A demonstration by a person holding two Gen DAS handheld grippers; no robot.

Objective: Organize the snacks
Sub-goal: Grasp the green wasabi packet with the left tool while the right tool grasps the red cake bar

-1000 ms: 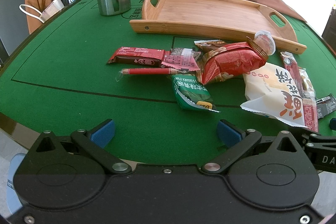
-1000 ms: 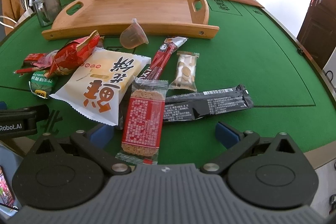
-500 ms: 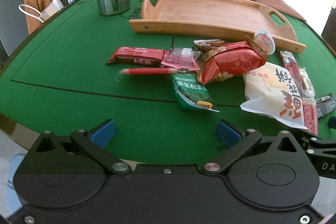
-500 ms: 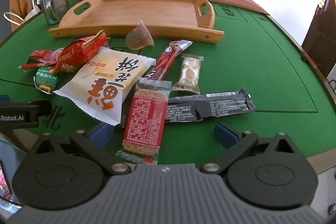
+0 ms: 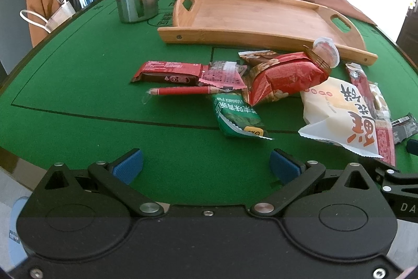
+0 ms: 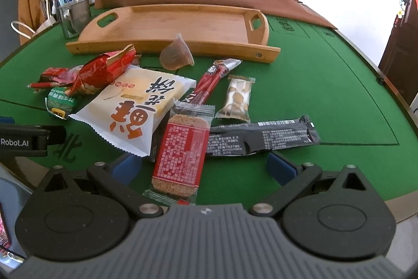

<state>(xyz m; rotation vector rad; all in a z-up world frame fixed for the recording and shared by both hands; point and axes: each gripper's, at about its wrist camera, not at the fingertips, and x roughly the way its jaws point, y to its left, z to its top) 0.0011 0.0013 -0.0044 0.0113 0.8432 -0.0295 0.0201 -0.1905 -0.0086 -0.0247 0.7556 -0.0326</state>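
My right gripper (image 6: 203, 165) is spread wide, empty — the red cracker pack (image 6: 180, 153) lies right between its fingers, long axis toward 12 o'clock. Left gripper (image 5: 206, 165) is wide too, farther off. Empty tray (image 6: 167, 43) beyond.

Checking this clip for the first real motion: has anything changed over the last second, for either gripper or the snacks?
Only the right gripper has moved: its view slid slightly, so the wooden tray and the clear red-label snack bar sit a little further right in frame. It stays open, holding nothing. The left gripper is open and unmoved. No snack has been touched or shifted; the tray holds nothing.
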